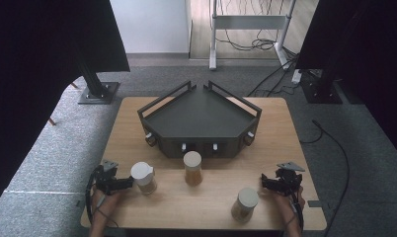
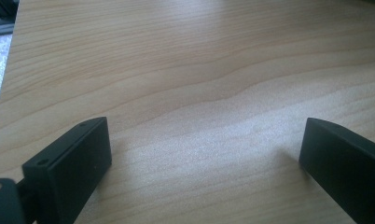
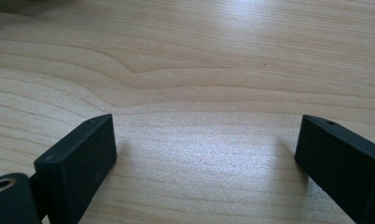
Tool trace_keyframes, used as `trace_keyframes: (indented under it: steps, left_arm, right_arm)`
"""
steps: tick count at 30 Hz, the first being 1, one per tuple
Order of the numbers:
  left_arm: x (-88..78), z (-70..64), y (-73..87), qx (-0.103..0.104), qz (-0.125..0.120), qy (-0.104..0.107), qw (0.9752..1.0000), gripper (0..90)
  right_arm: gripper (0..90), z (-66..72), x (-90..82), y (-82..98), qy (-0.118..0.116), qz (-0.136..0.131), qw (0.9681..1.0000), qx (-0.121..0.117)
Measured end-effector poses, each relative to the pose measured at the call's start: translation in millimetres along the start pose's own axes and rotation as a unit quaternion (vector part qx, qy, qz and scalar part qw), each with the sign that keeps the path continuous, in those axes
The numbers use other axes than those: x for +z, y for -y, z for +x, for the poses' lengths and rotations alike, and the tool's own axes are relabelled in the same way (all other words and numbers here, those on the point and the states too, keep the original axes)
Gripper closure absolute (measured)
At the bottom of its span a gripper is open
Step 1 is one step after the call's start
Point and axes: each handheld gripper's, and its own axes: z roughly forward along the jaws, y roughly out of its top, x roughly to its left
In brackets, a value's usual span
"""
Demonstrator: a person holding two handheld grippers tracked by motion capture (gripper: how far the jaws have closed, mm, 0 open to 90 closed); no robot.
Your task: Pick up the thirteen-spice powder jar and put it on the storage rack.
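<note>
Both grippers rest at the desk's (image 1: 137, 111) near corners, left gripper (image 1: 118, 183) and right gripper (image 1: 271, 183), jaws spread and empty, seemingly waiting. Three lidded jars line the near edge: left jar (image 1: 144, 177), middle jar (image 1: 192, 168), right jar (image 1: 245, 203), before the dark tray (image 1: 199, 116).

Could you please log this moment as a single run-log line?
left gripper: open, beside left jar | right gripper: open, near right jar | middle jar: before tray | nothing held
</note>
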Motion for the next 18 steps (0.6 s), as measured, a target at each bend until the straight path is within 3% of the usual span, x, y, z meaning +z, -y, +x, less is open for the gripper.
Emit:
trace_keyframes:
  steps: [5,10,14,18]
  left_arm:
    - [-1.8,4.5,2.3,-0.004,-0.003,0.008,1.0000,2.7]
    - [-10.1,17.3,8.7,-0.013,-0.013,0.027,0.9995,3.6]
    - [-22.7,32.8,17.7,-0.018,-0.042,0.053,0.9976,5.1]
    - [-30.9,46.6,24.6,-0.013,-0.063,0.088,0.9941,6.1]
  right_arm:
    - [4.6,-0.3,-0.1,0.0,-0.001,0.000,1.0000,-0.001]
    - [4.4,-0.4,-0.1,0.0,-0.002,0.000,1.0000,-0.001]
    - [4.3,-0.5,0.0,-0.1,-0.002,0.000,1.0000,-0.001]
    - [4.3,-0.6,0.0,-0.1,-0.002,0.001,1.0000,-0.002]
